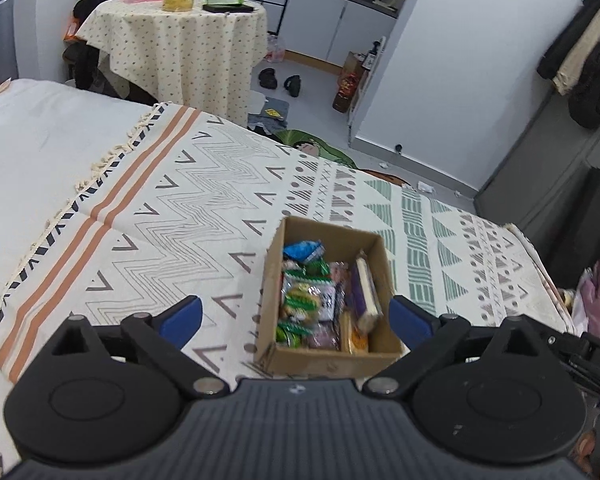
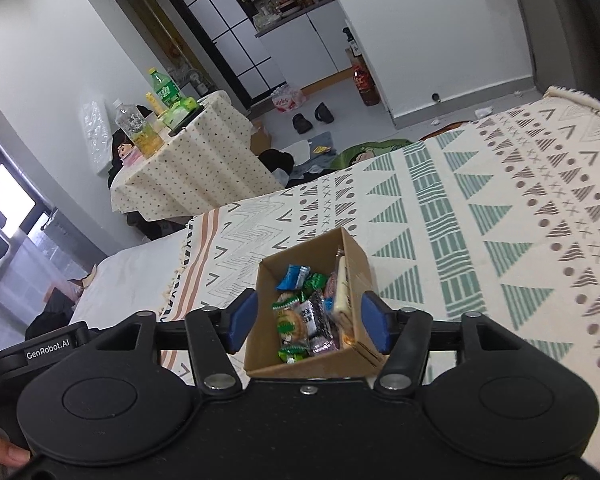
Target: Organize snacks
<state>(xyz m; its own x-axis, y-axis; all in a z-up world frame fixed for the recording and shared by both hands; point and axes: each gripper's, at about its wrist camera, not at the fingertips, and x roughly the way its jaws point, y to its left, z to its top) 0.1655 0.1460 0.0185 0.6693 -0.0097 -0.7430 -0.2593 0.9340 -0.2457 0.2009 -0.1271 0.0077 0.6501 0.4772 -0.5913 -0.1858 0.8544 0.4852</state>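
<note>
**Snack box framed by two open grippers**

Patterned bedspread (image 1: 148, 216) covers the bed, with a cloth-draped side table (image 1: 180, 52) behind. On the spread sits an open cardboard box (image 1: 328, 354) holding wrapped snacks (image 1: 308, 296), apparently gathered there to keep them in one container. Left gripper (image 1: 296, 316) hangs above the box, fingers spread wide and empty; its right blue pad (image 1: 410, 320) appears beside the box's right wall, while its left pad lies well clear. Right gripper (image 2: 308, 322) is likewise spread and empty, its pads (image 2: 242, 320) flanking both side walls, probably positioned to reach inside or straddle the box.
</note>
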